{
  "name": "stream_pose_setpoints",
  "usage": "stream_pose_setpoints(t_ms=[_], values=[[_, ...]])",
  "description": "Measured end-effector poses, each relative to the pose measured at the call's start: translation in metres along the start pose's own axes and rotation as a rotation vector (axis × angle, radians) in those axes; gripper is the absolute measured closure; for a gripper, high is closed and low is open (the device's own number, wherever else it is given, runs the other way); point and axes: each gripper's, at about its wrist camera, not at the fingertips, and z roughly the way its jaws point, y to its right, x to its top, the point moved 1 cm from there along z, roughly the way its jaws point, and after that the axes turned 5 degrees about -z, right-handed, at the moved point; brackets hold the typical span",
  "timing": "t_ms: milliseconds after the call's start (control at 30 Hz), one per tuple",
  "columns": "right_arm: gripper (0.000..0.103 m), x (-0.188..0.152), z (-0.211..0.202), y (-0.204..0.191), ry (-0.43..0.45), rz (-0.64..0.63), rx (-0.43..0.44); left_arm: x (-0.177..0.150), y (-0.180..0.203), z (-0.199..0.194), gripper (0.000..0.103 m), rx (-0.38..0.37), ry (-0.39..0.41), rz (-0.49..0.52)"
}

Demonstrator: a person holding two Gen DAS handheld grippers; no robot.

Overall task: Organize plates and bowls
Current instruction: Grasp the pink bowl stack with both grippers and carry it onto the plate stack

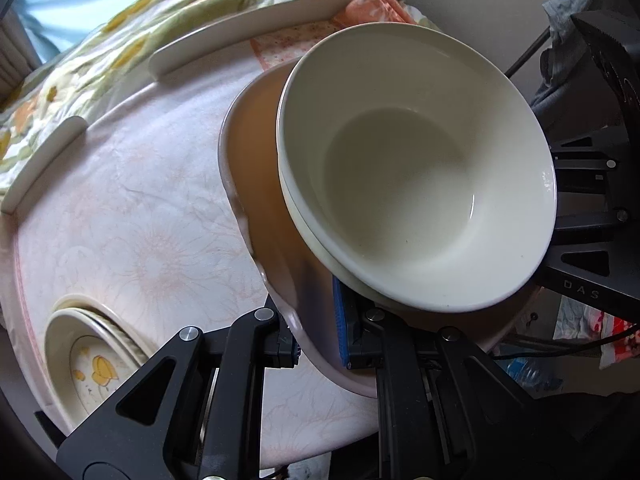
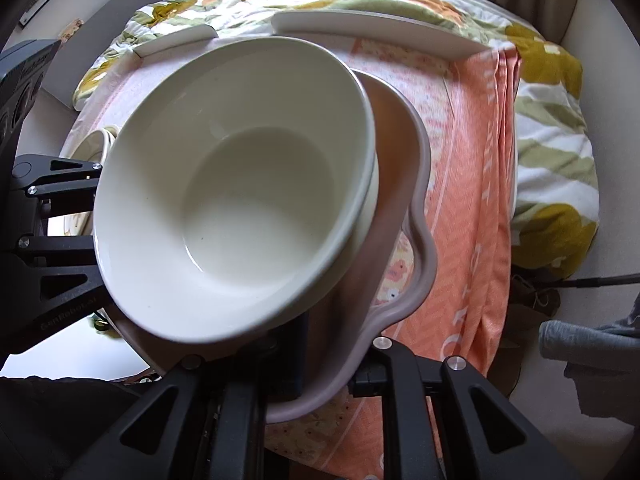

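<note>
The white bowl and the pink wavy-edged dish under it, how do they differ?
The white bowl is cream white with a smooth round rim; the pink dish is dusty pink with a wavy rim. The white bowl sits inside the wider pink dish. The pink dish is gripped at opposite edges by the left claw and right claw; neither pinches the white bowl. Both look empty and glossy.

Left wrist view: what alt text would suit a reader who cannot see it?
Two black gripper fingers clamp the wavy rim of a pale pink dish holding stacked cream ceramic bowls, tilted above a faded floral tablecloth. A flower-painted plate lies lower left.
</note>
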Motion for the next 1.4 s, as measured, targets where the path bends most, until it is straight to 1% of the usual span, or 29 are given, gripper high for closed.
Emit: stream_pose_setpoints(t_ms=[167, 233, 267, 433, 600, 700, 833, 1100, 1267, 1400], values=[[0.089, 0.011, -0.023, -0.012, 0.035, -0.059, -0.006, -0.009, -0.015, -0.031, 0.092, 0.010, 0.049, -0.061], [0.089, 0.017, -0.031, -0.022, 0.046, -0.091, -0.008, -0.014, -0.024, -0.044, 0.092, 0.023, 0.064, -0.081], [0.089, 0.026, -0.032, -0.028, 0.052, -0.107, -0.007, -0.017, -0.026, -0.049, 0.092, 0.033, 0.071, -0.090], [0.089, 0.042, -0.042, -0.053, 0.079, -0.184, 0.002, -0.031, -0.045, -0.078, 0.092, 0.070, 0.098, -0.135], [0.089, 0.058, -0.044, -0.095, 0.088, -0.210, 0.002, -0.056, -0.082, -0.099, 0.092, 0.064, 0.116, -0.191], [0.089, 0.071, -0.041, -0.121, 0.091, -0.220, 0.004, -0.074, -0.105, -0.109, 0.092, 0.068, 0.127, -0.201], [0.089, 0.081, -0.033, -0.159, 0.095, -0.211, -0.001, -0.097, -0.139, -0.115, 0.092, 0.065, 0.117, -0.198], [0.089, 0.092, -0.004, -0.227, 0.081, -0.134, 0.012, -0.132, -0.198, -0.115, 0.092, 0.059, 0.074, -0.143], [0.089, 0.091, 0.016, -0.257, 0.064, -0.093, -0.002, -0.148, -0.223, -0.101, 0.092, 0.034, 0.049, -0.116], [0.089, 0.089, 0.032, -0.267, 0.051, -0.063, -0.023, -0.156, -0.231, -0.086, 0.092, 0.021, 0.034, -0.103]])
